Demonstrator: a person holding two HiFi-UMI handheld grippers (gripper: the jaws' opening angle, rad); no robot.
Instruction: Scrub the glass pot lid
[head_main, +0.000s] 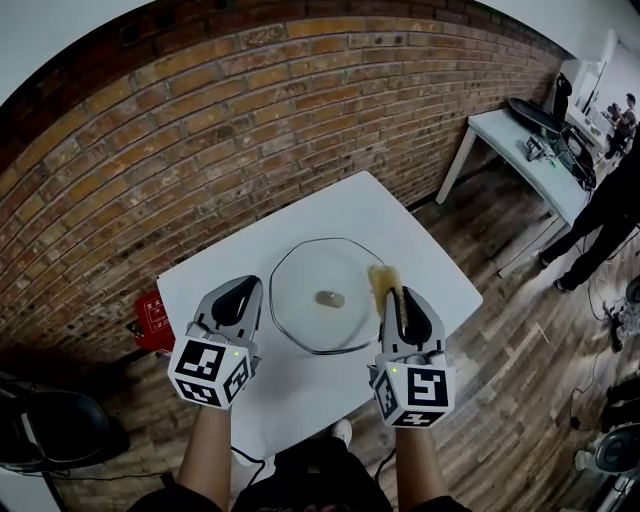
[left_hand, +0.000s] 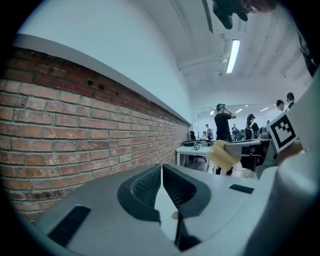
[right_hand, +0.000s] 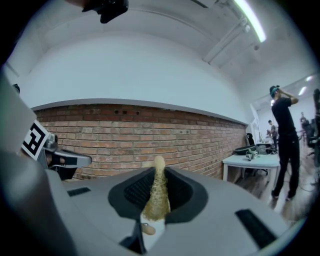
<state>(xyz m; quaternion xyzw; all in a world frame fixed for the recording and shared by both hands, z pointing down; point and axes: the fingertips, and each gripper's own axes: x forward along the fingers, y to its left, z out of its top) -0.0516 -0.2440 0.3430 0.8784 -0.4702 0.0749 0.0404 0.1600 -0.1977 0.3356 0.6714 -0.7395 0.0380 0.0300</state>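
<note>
Right gripper (head_main: 398, 305) pinching sponge (head_main: 382, 278) above glass pot lid (head_main: 310, 285); scrub not begun.
Left gripper (head_main: 241, 292) pressed together, empty. Next: lower sponge onto glass, prob. steady rim w/ left.

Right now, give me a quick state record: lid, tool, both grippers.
lid: glass pot lid lying flat on the white table, knob at its centre
tool: yellow sponge, over the lid's right edge in the head view; contact unclear
right: right gripper shut on the sponge
left: left gripper shut, nothing between its jaws, left of the lid
</note>
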